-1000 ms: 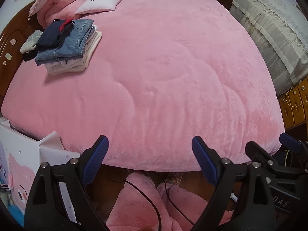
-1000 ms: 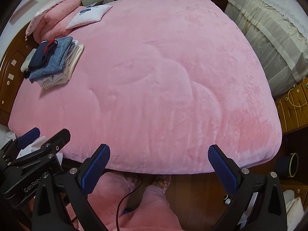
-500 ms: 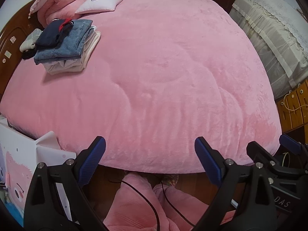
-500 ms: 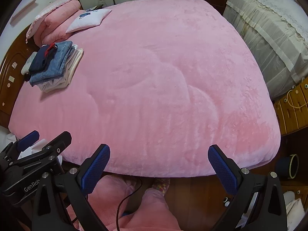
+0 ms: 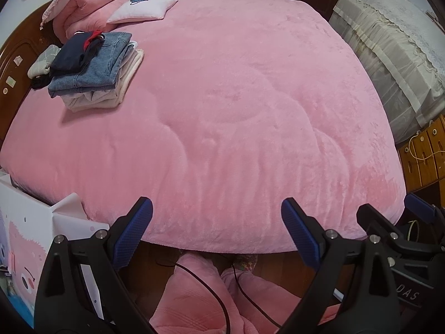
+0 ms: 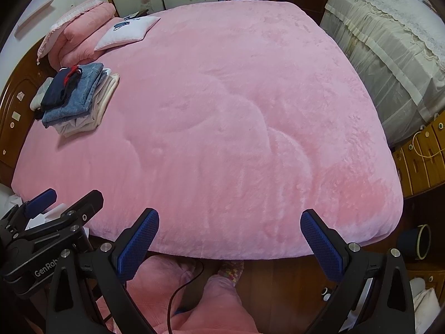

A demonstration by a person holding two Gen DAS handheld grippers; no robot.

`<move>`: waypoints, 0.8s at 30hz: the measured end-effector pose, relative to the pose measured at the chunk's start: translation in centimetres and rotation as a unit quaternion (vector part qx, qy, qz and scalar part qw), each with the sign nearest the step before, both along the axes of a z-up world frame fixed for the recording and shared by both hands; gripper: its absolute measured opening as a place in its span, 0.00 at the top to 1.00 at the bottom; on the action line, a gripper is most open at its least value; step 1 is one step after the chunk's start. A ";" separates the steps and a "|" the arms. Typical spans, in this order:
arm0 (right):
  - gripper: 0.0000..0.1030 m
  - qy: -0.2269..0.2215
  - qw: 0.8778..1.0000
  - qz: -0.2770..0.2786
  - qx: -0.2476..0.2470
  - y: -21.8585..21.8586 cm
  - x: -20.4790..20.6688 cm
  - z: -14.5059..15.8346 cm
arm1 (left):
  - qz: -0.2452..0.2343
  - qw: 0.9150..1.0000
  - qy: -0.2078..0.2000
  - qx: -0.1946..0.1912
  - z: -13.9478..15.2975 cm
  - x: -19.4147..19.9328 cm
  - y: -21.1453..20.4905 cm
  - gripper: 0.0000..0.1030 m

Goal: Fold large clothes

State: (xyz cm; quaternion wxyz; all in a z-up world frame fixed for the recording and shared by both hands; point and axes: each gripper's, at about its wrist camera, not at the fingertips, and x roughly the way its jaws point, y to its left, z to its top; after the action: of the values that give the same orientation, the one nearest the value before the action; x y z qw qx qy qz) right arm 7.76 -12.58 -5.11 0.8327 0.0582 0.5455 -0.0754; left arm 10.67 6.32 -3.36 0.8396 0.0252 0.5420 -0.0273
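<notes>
Left gripper [image 5: 217, 233] & right gripper [image 6: 229, 246] both spread wide, holding nothing, over pink blanket [image 5: 236, 111] edge.

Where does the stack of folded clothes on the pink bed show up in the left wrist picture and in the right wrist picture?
Left wrist: the stack of folded clothes lies upper left, on the pink blanket.
Right wrist: the stack lies at left, smaller and closer to the picture's edge.
Shared landmark: the white cushion lies beyond the stack in both.
</notes>
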 end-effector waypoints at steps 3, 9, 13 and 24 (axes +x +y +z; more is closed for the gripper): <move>0.00 0.000 1.000 -0.001 -0.002 0.1 0.0 0.2 | 0.001 1.000 0.003 -0.002 0.0 0.1 0.0 0.10; 0.00 -0.005 1.000 0.003 -0.006 0.5 -0.2 0.6 | 0.004 1.000 0.001 -0.004 0.0 0.1 0.1 0.10; 0.00 -0.007 1.000 0.003 -0.007 0.7 -0.4 0.8 | 0.006 1.000 -0.002 -0.001 0.0 -0.2 -0.1 0.10; 0.00 -0.007 1.000 0.003 -0.007 0.7 -0.3 0.8 | 0.008 1.000 -0.005 0.000 0.3 -0.4 -0.3 0.10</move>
State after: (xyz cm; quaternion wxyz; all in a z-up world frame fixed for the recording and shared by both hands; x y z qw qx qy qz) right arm 7.43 -11.89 -4.34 0.8371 0.0512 0.5393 -0.0760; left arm 10.24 6.05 -3.07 0.8423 0.0208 0.5382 -0.0202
